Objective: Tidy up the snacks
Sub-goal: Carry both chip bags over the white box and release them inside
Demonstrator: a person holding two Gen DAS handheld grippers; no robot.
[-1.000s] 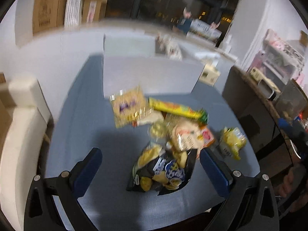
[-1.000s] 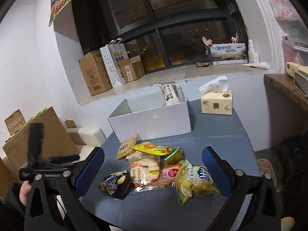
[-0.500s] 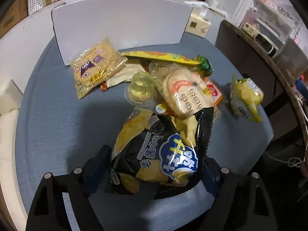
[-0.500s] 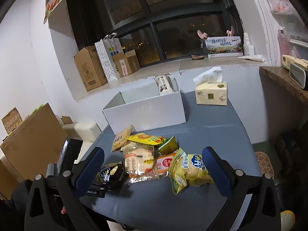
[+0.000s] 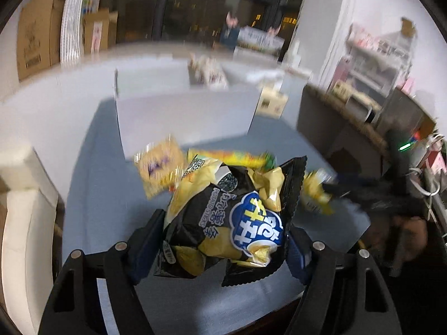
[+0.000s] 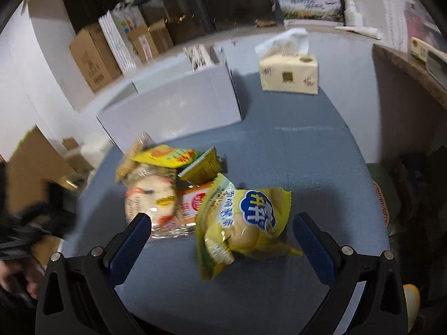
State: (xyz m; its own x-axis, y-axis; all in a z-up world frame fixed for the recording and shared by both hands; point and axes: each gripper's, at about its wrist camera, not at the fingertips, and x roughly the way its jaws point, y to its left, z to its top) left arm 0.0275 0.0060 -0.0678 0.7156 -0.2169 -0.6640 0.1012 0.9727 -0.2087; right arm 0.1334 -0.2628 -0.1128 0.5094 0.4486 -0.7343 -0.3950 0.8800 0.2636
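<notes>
The left gripper [image 5: 223,240] is closing, its blue pads pinching a black-and-yellow chip bag [image 5: 229,217] low in the frame's centre; "POTATO STICKS" reads on it beside a blue cloud logo. The right gripper [image 6: 222,240] stands wide, a yellow-green chip bag [image 6: 243,220] with the same logo lying between its fingers, unpressed. Both sit over a blue-grey cloth table [image 6: 307,167]. Behind the snack pile [image 6: 164,178] stands a white box [image 6: 178,106], upper centre; a tissue pack [image 6: 289,74] upper right. Cardboard boxes [image 6: 92,58] line the dark window sill.
</notes>
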